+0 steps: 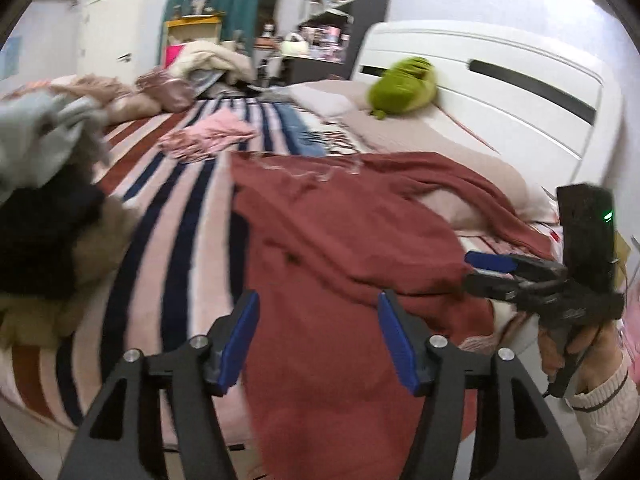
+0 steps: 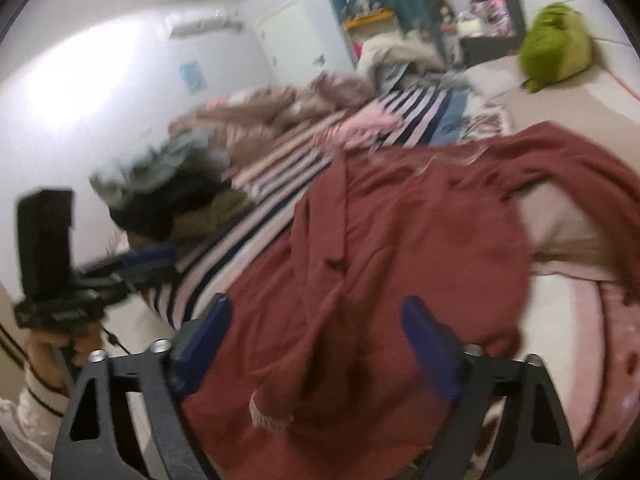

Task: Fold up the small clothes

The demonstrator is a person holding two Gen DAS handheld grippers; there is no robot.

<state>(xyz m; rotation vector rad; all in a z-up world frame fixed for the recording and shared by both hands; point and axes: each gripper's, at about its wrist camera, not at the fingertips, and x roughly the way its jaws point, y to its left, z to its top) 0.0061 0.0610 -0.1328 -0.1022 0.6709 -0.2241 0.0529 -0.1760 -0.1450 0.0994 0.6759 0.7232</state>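
- Where the red garment (image 1: 352, 232) hangs over the near edge of the bed (image 1: 168, 200), both views cut it off, and blur smears its folds.
- Left gripper (image 1: 316, 336): jaws stand apart above the garment, nothing pinched between them.
- Right gripper (image 2: 316, 344): jaws wide, empty, over the same cloth.
- A heap of clothes (image 1: 44, 184) at the left is too blurred to sort.

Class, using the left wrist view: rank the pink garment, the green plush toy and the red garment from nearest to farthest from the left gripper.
1. Red garment: directly ahead of the left gripper, beneath its jaws.
2. Pink garment: mid-bed, ahead and left.
3. Green plush toy: far right, by the headboard.
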